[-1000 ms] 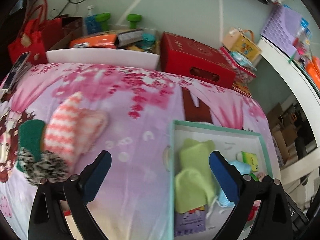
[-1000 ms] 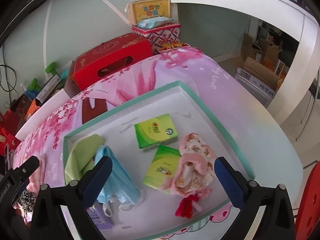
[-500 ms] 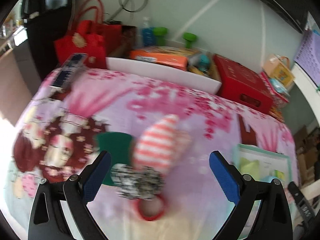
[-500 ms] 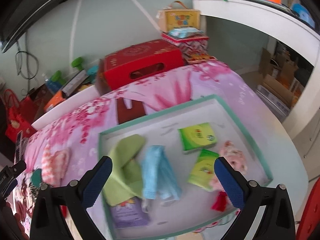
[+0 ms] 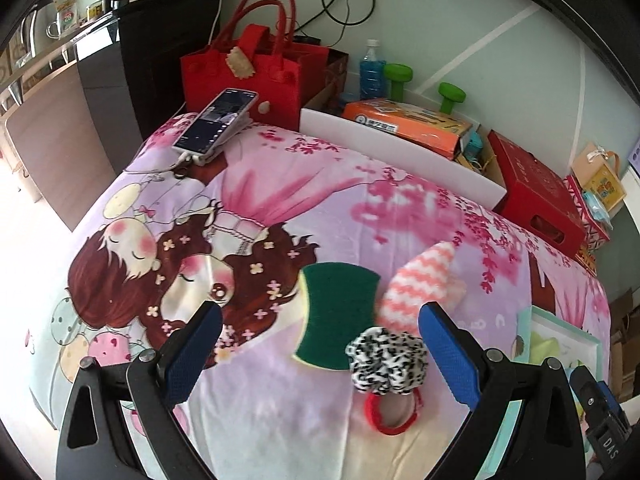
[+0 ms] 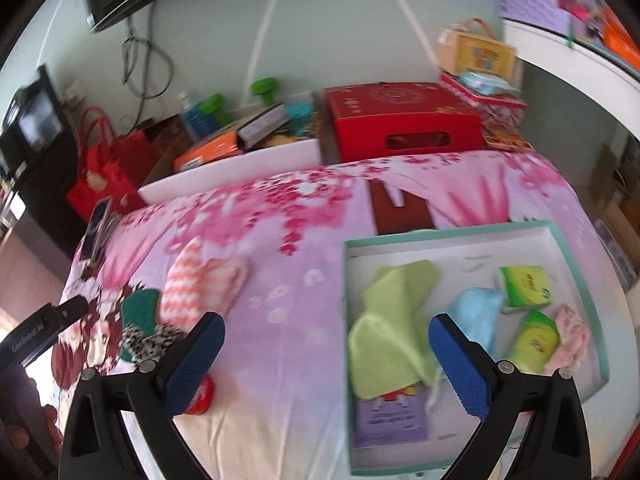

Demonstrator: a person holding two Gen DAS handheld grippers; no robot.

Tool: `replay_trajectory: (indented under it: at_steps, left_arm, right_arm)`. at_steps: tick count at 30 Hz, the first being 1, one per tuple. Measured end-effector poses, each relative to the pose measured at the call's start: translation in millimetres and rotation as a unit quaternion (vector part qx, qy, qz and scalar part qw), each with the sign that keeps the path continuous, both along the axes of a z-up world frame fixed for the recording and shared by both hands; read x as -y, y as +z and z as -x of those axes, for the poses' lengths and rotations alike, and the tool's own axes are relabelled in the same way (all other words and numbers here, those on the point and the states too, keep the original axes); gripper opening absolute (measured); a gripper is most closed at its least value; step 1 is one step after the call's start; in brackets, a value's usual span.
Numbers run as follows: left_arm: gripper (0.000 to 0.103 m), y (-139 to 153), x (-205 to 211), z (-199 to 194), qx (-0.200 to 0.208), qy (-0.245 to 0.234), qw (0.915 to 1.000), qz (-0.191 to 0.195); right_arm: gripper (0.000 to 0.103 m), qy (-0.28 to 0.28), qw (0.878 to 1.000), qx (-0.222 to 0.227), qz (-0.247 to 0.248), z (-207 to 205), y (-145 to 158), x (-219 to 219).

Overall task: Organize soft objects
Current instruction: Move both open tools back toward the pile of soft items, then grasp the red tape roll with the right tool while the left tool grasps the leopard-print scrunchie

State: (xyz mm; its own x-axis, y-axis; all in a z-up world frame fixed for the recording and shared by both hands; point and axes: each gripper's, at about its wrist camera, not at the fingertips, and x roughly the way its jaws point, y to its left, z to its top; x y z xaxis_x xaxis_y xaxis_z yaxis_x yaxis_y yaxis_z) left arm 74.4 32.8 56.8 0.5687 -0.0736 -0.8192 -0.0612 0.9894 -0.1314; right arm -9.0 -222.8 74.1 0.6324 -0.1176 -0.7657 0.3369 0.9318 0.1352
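On the pink blanket lie a green sponge (image 5: 335, 315), a pink-and-white striped sock (image 5: 417, 285), a black-and-white scrunchie (image 5: 387, 356) and a red hair band (image 5: 394, 412). My left gripper (image 5: 320, 356) is open and empty, just above and in front of them. My right gripper (image 6: 326, 360) is open and empty, above the blanket at the left edge of the teal-rimmed box (image 6: 560, 240). The box holds a green cloth (image 6: 394, 328), a blue cloth (image 6: 478, 312), two green tissue packs (image 6: 524, 286), a pink cloth (image 6: 570, 336) and a purple packet (image 6: 390, 416). The sock (image 6: 198, 284) also shows in the right wrist view.
A phone (image 5: 216, 124) lies at the blanket's far left corner. Behind the bed stand a red bag (image 5: 244, 72), a red box (image 5: 538, 188), an orange box (image 5: 408, 122) and a white board (image 5: 396, 160). A white desk edge (image 6: 580, 64) runs on the right.
My left gripper has swung left, from beside the box to over the sponge, sock and scrunchie. My right gripper has also moved left, from over the box toward its left edge.
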Motion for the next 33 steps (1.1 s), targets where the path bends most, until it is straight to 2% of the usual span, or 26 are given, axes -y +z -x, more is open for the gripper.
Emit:
replay_trajectory:
  at_steps: [13,15,22,27,33]
  left_arm:
    - [0.098,-11,-25,1,-0.014,0.023,0.9996,0.009]
    - [0.098,-14,-25,0,-0.016,0.028,0.9994,0.010]
    - [0.098,-39,-14,-8,-0.062,0.024,0.9978,0.008]
    - [0.098,-57,-17,-13,-0.093,0.039,0.9948,0.013]
    - [0.098,-59,-25,-13,-0.096,0.054,0.9937,0.021]
  right_arm:
    - [0.103,0.080,0.997,-0.016,0.013,-21,-10,-61]
    - [0.103,0.087,0.996,-0.029,0.008,-26,-21,-66]
    - [0.103,0.116,0.988,-0.098,-0.004,-41,-66,-81]
    - [0.103,0.136,0.983,-0.120,-0.008,-44,-81,-92]
    - [0.103,0.159,0.979,-0.127,-0.006,-45,-88,-109]
